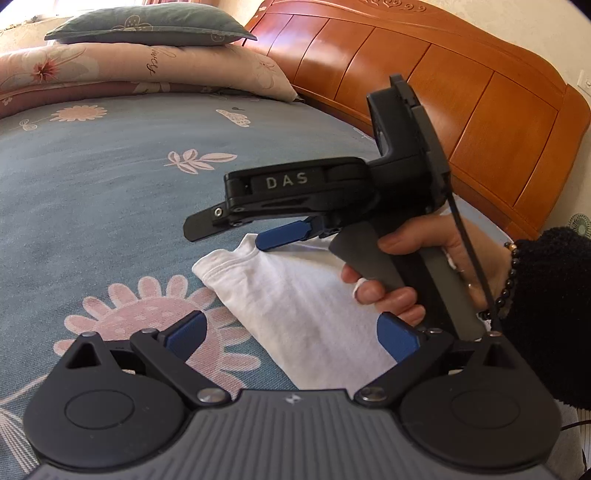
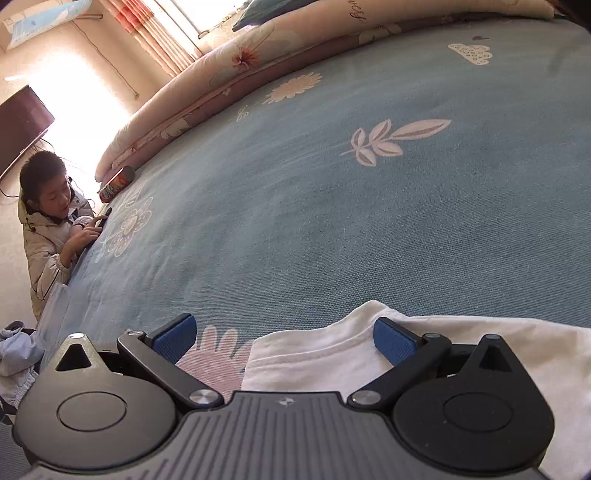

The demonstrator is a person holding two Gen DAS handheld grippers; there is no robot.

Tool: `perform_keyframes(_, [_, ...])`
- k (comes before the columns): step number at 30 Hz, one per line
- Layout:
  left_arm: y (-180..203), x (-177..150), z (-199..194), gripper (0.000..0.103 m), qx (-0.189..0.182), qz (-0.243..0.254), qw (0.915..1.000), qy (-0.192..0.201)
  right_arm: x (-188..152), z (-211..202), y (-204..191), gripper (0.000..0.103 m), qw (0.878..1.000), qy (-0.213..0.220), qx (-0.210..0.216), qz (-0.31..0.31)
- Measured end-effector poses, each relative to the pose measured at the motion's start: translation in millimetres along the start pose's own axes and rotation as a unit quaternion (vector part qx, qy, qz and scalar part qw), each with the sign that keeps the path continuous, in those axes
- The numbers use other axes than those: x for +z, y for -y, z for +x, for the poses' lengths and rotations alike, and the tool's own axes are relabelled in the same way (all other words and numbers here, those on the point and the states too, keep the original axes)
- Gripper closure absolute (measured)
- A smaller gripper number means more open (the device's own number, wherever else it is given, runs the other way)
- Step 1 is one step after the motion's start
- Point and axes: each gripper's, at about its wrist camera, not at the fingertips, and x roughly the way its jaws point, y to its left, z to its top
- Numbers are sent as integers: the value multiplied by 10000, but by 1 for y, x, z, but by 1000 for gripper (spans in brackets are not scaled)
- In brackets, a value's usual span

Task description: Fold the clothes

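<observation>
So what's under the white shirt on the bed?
The white shirt lies on the blue floral bedspread; a pink flower print runs under its edge. Anything else beneath is covered by the cloth.

Bright daylight, window (image 2: 199, 14) glare blown out; fisheye-bent edges; sharp focus.

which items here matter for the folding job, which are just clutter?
Job:
- white garment on the bedspread
- left gripper, open
- right gripper, open at the garment's edge

Clutter:
- green pillow
- folded quilt
- can
- headboard
</observation>
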Motion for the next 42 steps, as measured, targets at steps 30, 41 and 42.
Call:
perform_keyframes(30, [9, -8, 10, 5, 466, 110, 9989, 6, -77, -105, 34, 0, 9790, -248, -1943, -560])
perform_keyframes(41, [10, -9, 13, 5, 512, 119, 9986, -30, -92, -130, -14, 0, 9713, -242, -2115, -1059])
perform_keyframes(42, [11, -9, 13, 5, 530, 145, 9985, -50, -95, -127, -16, 0, 9704, -324, -2124, -1102])
